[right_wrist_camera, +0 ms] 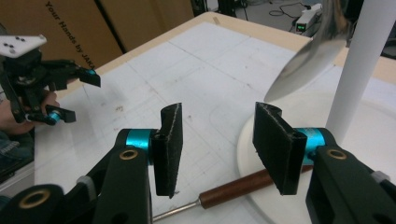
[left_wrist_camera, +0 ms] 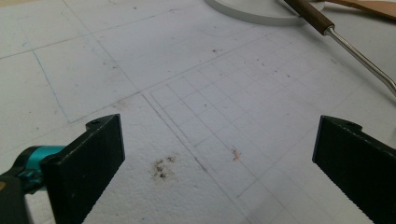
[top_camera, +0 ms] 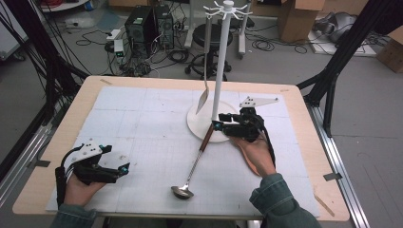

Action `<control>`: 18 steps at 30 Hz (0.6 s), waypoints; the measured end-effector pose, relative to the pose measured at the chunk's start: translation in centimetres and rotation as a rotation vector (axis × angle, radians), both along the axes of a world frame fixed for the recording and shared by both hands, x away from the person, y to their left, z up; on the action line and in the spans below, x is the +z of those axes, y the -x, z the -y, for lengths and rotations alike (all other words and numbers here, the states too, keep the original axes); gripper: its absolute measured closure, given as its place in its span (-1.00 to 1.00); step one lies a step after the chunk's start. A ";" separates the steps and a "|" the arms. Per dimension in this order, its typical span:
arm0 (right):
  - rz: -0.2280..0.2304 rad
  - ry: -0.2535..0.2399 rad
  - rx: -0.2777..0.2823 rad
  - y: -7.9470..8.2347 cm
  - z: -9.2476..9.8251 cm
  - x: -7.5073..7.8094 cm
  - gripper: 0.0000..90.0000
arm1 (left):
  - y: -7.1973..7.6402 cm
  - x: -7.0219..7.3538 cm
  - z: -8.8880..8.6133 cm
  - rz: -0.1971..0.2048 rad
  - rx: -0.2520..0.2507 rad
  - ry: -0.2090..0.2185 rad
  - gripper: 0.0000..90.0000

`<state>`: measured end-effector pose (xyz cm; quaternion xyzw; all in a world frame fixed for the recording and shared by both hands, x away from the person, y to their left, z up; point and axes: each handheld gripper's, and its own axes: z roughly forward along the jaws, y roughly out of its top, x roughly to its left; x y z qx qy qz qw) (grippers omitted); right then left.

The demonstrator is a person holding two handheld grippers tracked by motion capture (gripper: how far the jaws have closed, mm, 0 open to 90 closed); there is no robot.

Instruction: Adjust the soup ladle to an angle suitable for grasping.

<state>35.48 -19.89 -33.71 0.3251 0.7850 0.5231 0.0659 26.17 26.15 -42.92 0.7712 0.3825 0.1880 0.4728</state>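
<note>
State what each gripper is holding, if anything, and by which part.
Nothing is held. The right gripper is open above the ladle, astride its brown handle without pressing it. The left gripper is open over bare board.

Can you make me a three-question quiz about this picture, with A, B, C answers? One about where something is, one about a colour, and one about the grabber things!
1. Where does the ladle's handle end rest?
A. On the edge of the rack's round white base
B. On a hook at the top of the rack
C. On the floor

2. What colour is the ladle's handle grip?
A. Blue
B. Brown
C. Yellow

3. How do the right gripper's jaws stand?
A. Clamped on the hanging spatula
B. Clamped on the white pole
C. Apart, above the ladle's handle

Answers:
1 A, the brown end lies across the base's rim.
2 B, the right gripper view shows a reddish-brown grip.
3 C, there is a gap between the pads, with the handle below it.
</note>
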 end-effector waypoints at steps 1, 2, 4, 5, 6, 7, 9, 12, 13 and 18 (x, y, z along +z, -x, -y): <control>-0.004 0.004 0.003 0.1 0.0 -0.3 0.20 | 0.0 0.0 0.0 0.000 0.000 0.000 -0.94; -0.008 0.009 0.002 0.1 0.0 -0.5 0.23 | 0.0 0.0 0.0 -0.003 -0.004 -0.002 -0.94; -0.014 0.019 -0.002 0.3 -0.1 -1.0 0.28 | 0.0 0.0 0.1 -0.002 -0.002 -0.003 -0.94; -0.017 0.023 0.000 0.4 -0.1 -1.2 0.34 | 0.0 0.0 0.1 -0.001 -0.001 -0.003 -0.94; -0.024 0.028 0.003 0.4 -0.2 -1.4 0.38 | 0.0 0.0 0.0 -0.001 -0.001 -0.004 -0.94; -0.033 0.035 0.005 0.5 -0.2 -1.6 0.41 | 0.1 0.0 0.1 -0.001 -0.001 -0.003 -0.94; -0.038 0.032 0.014 0.6 -0.3 -2.0 0.56 | 0.1 0.0 0.1 0.000 -0.003 -0.005 -0.94; -0.051 0.044 0.021 0.7 -0.4 -2.6 0.69 | 0.1 0.0 0.1 0.000 -0.003 -0.004 -0.94; -0.054 0.046 0.024 0.8 -0.4 -2.8 0.73 | 0.1 0.0 0.1 0.000 -0.003 -0.005 -0.94; -0.086 0.072 0.028 1.0 -0.7 -3.9 0.93 | 0.1 0.0 0.2 0.000 -0.005 -0.005 -0.94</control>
